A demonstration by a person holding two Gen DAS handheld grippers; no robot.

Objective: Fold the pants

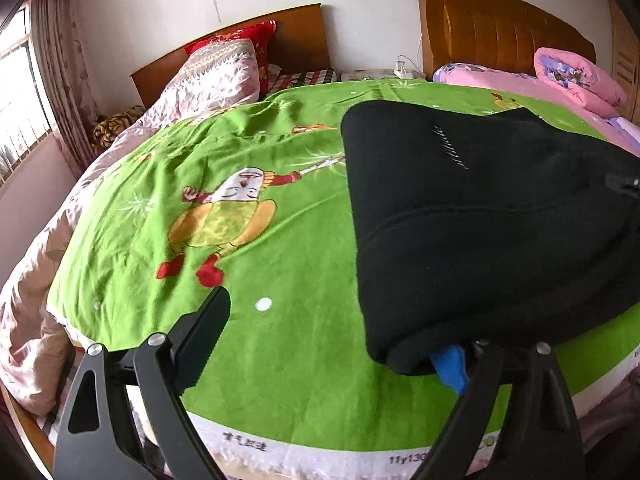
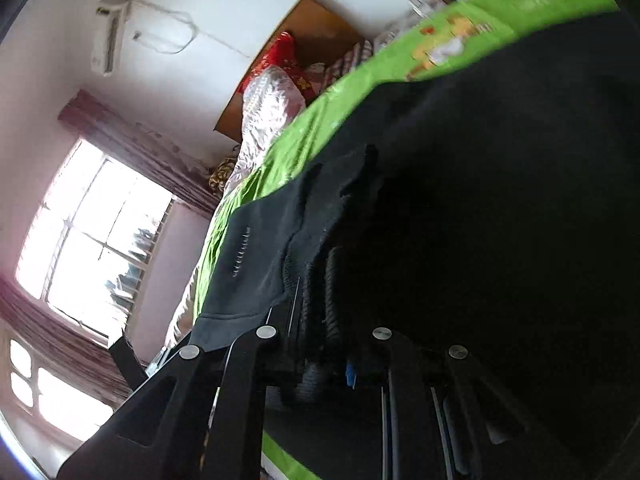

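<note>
Black pants (image 1: pixel 480 216), soft fleecy folded slab, smooth green blanket (image 1: pixel 248 248)

Black pants (image 1: pixel 480 216) with a small line of white stitching, right of the left gripper's fingers. Ahead, a bright green blanket (image 1: pixel 280 248) printed with a yellow-and-white cartoon figure in red shoes. Pink bedding (image 1: pixel 576 76) far right, red pillow (image 1: pixel 240 38) beyond.

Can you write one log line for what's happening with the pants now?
black pants: on green blanket | right gripper: shut on black pants | left gripper: open, at the pants' near edge
</note>
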